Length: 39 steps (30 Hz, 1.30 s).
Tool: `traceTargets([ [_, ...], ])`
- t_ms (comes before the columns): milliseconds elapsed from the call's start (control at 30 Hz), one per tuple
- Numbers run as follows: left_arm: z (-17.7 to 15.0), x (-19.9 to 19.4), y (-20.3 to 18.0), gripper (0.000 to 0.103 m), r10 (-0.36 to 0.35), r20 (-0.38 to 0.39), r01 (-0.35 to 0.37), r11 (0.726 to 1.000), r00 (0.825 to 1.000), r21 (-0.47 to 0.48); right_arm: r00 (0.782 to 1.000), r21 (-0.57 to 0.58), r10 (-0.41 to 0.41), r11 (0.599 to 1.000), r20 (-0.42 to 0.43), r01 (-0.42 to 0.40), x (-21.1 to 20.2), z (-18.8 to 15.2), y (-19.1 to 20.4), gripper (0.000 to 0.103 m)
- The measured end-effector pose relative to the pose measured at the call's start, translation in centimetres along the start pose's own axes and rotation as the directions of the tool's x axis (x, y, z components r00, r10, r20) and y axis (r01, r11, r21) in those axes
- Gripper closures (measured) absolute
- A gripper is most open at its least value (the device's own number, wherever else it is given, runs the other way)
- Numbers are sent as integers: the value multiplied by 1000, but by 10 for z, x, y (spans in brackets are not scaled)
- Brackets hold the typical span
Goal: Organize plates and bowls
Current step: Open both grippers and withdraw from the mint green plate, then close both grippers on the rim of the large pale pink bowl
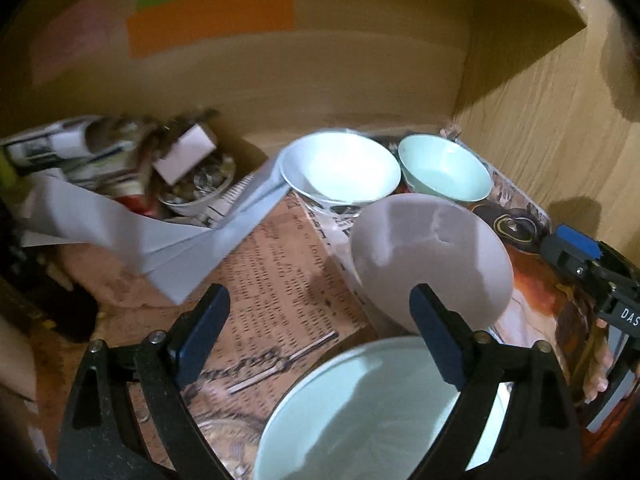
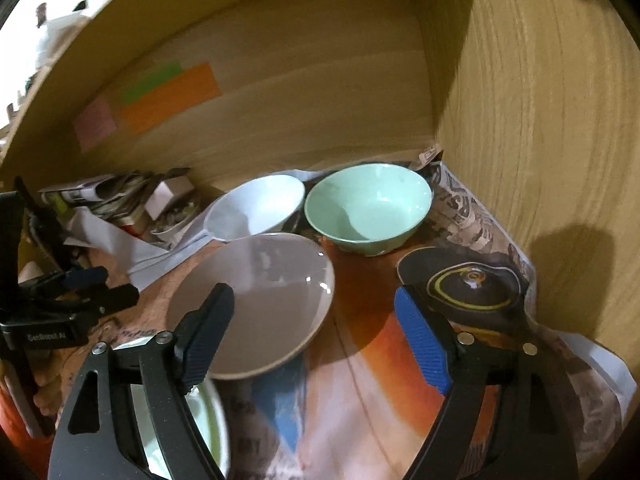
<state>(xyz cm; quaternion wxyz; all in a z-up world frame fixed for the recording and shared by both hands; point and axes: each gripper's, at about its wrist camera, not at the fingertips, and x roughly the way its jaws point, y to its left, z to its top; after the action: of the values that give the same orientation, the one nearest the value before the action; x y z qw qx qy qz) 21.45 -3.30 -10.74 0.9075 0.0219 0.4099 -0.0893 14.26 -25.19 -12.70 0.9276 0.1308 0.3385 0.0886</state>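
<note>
I see several dishes on a newspaper-lined shelf. A white bowl (image 1: 340, 168) (image 2: 256, 208) and a mint green bowl (image 1: 444, 172) (image 2: 368, 208) stand side by side at the back. In front of them a grey dish (image 1: 432, 252) (image 2: 256, 300) sits tilted, its near edge over a large pale green bowl (image 1: 360, 412) (image 2: 180, 420). My left gripper (image 1: 320, 332) (image 2: 80, 280) is open above the pale bowl's far rim, gripping nothing. My right gripper (image 2: 316, 336) (image 1: 580, 256) is open too, its left finger in front of the grey dish.
Clutter fills the back left: a small bowl of metal bits (image 1: 196, 192), a white box (image 1: 186, 154), rolled papers and a loose white sheet (image 1: 120, 232). A wooden side wall (image 2: 540, 140) closes the right. Coloured notes (image 1: 212, 20) stick to the back wall.
</note>
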Motion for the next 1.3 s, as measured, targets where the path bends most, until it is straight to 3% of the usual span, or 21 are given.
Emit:
traceTargets([
  [333, 14, 44, -15, 11, -12, -76, 16, 999, 997, 43, 995, 14, 13, 1000, -96, -12, 42, 0, -13, 23],
  [400, 15, 50, -15, 11, -26, -87, 30, 999, 996, 39, 992, 9, 26, 1000, -120, -25, 48, -2, -12, 29],
  [467, 16, 55, -14, 16, -39, -93, 42, 999, 995, 33, 988, 7, 43, 999, -147, -42, 54, -4, -11, 34],
  [667, 16, 65, -13, 49, -73, -132, 77, 997, 989, 24, 979, 2, 73, 997, -188, -74, 65, -9, -7, 54],
  [733, 15, 68, -13, 65, -84, -148, 88, 996, 985, 22, 979, -8, 71, 997, -192, -73, 67, -10, -6, 58],
  [833, 13, 73, -15, 76, -111, -170, 117, 993, 979, 23, 977, -28, 69, 997, -203, -76, 69, -12, -2, 68],
  [1000, 11, 76, -22, 82, -148, -191, 159, 986, 970, 42, 983, -92, 17, 995, -185, -35, 67, -14, 9, 71],
  [1133, 10, 76, -31, 82, -95, -174, 110, 991, 980, 78, 983, -82, 6, 996, -182, -21, 65, -13, 7, 75],
  [1300, 10, 70, -32, 82, -106, -165, 119, 991, 981, 68, 988, -54, 19, 998, -154, -28, 54, -12, 2, 80],
])
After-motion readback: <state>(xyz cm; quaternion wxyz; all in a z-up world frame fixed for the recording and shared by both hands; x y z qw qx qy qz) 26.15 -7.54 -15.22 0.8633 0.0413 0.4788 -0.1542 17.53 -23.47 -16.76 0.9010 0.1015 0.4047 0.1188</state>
